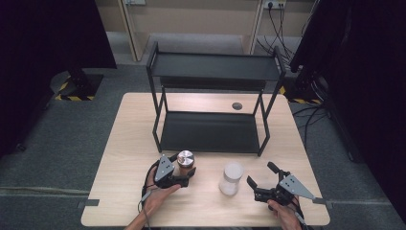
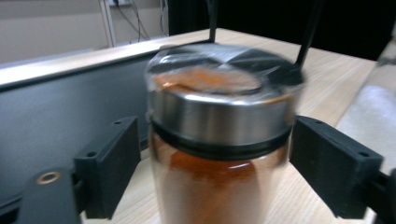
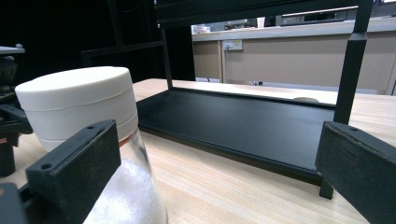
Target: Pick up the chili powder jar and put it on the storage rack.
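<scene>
- Pale wood makes up the surface [image 1: 124, 158], a rounded rectangular top with a small dark round plug [image 1: 237, 106] near its far edge.
- Grey carpet covers the floor around it; black curtains hang at both sides, and cables trail down from a wall socket at the far right.
- A black metal rack [image 1: 213, 98] with two shelves stands on the far half of the surface; its lower shelf lies low and bare.
- The spice jar [image 1: 184, 163], glass with a shiny steel lid and orange powder inside, stands upright on the surface just in front of the rack's left front leg.
- The left gripper [image 1: 184, 172] has its fingers [image 2: 109, 170] on either side of the jar below the lid; a small gap shows at each side, so they are not clamped on it.
- A second jar [image 1: 231, 178] with a white lid and white grains stands between the two grippers, apart from the spice jar.
- The right gripper [image 1: 261, 184] rests low just right of the white jar, its fingers [image 3: 77, 170] wide apart with nothing held.
- No writing can be read on either jar.
</scene>
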`<state>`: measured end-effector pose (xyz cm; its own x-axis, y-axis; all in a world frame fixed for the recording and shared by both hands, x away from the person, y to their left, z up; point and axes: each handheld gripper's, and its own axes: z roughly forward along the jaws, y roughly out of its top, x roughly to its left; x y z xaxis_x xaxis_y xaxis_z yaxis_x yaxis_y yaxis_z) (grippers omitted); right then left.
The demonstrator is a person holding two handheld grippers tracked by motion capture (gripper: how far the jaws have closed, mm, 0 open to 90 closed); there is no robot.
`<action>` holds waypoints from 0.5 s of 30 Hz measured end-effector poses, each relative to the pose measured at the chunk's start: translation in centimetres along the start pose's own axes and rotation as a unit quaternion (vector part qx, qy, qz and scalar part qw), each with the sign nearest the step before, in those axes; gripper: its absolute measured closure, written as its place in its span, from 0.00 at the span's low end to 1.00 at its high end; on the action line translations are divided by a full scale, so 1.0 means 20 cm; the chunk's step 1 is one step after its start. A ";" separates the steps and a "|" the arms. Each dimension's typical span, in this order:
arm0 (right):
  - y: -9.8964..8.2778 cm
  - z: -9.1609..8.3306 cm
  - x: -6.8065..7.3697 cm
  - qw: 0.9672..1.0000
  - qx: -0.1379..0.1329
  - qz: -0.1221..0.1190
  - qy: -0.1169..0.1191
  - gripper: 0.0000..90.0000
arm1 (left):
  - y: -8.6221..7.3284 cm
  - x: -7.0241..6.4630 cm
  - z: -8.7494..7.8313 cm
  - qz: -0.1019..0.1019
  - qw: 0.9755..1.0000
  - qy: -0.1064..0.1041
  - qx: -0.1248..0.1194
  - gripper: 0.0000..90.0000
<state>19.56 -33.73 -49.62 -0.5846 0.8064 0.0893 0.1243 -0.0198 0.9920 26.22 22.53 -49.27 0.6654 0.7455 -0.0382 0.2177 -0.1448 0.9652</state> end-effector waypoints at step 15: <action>0.00 0.00 0.00 1.000 -0.001 0.000 0.000 0.00 | 0.02 0.00 0.00 0.011 1.000 -0.011 0.001 0.34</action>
<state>19.55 -33.74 -49.62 -0.5839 0.8069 0.0896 0.1235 -0.0208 0.9921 26.34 22.54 -48.83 0.6854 0.7279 -0.0218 0.2039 -0.1630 0.9653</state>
